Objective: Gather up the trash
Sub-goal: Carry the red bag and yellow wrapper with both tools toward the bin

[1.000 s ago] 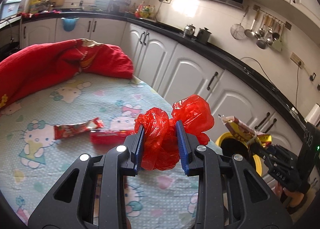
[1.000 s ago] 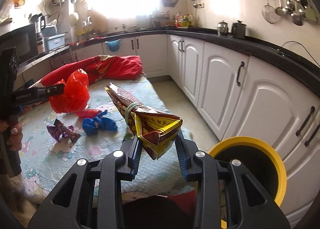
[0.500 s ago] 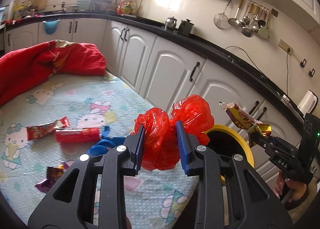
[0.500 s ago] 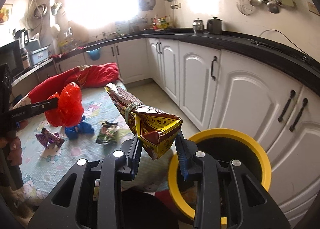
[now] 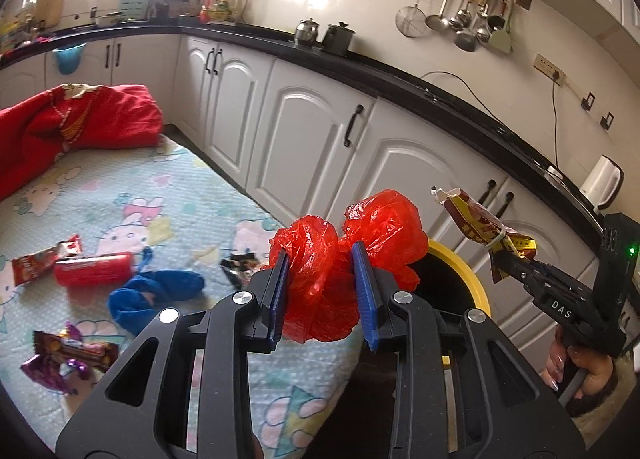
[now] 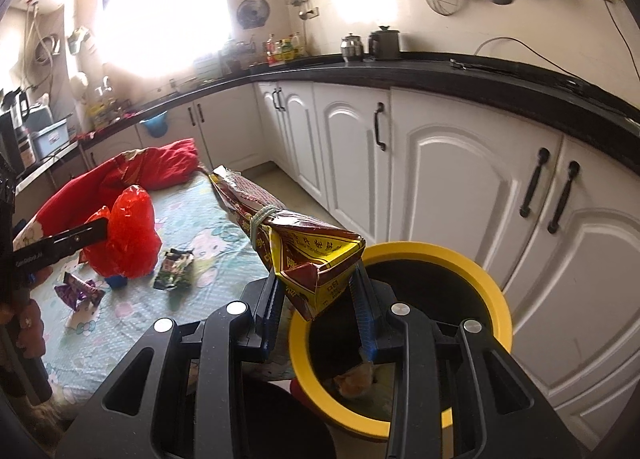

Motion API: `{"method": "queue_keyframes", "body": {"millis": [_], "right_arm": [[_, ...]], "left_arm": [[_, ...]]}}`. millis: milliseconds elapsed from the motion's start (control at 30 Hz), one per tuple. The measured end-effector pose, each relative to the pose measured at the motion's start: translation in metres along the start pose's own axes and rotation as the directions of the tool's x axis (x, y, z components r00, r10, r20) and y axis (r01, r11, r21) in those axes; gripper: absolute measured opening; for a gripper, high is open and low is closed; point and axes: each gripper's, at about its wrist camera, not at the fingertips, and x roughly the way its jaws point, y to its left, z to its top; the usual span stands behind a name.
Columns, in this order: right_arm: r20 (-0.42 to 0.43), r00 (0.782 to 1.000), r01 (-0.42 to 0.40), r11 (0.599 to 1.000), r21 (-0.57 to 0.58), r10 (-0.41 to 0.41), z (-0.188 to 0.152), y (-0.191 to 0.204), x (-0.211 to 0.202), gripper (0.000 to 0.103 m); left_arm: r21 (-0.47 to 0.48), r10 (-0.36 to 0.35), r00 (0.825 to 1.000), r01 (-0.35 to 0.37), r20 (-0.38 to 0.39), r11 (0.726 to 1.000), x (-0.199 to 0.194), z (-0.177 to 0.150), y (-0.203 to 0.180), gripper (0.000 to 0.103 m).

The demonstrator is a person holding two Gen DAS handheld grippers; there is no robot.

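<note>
Trash was in both tools: the left tool [image 5: 322, 291] clamped a crumpled red plastic bag [image 5: 344, 259] beside the yellow-rimmed bin [image 6: 400, 343], while the right tool [image 6: 318, 307] gripped a tied snack packet [image 6: 288, 231] over the bin's near rim. Wrappers [image 5: 68, 351] lay on the cartoon-print sheet [image 5: 160, 195]. Released there, the long packet might have caught the rim and tipped outside, I thought; the light bag could have drifted wide.
</note>
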Motion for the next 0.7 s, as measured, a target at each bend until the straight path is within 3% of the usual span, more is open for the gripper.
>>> {"method": "queue_keyframes", "body": {"millis": [700], "right_arm": [[-0.074, 0.989, 0.134, 0.982, 0.13, -0.125, -0.036, -0.061, 0.005, 0.031]], "left_arm": [[0.095, -0.08, 0.994, 0.088, -0.078, 0.992, 0.048, -0.018, -0.062, 0.023]]}}
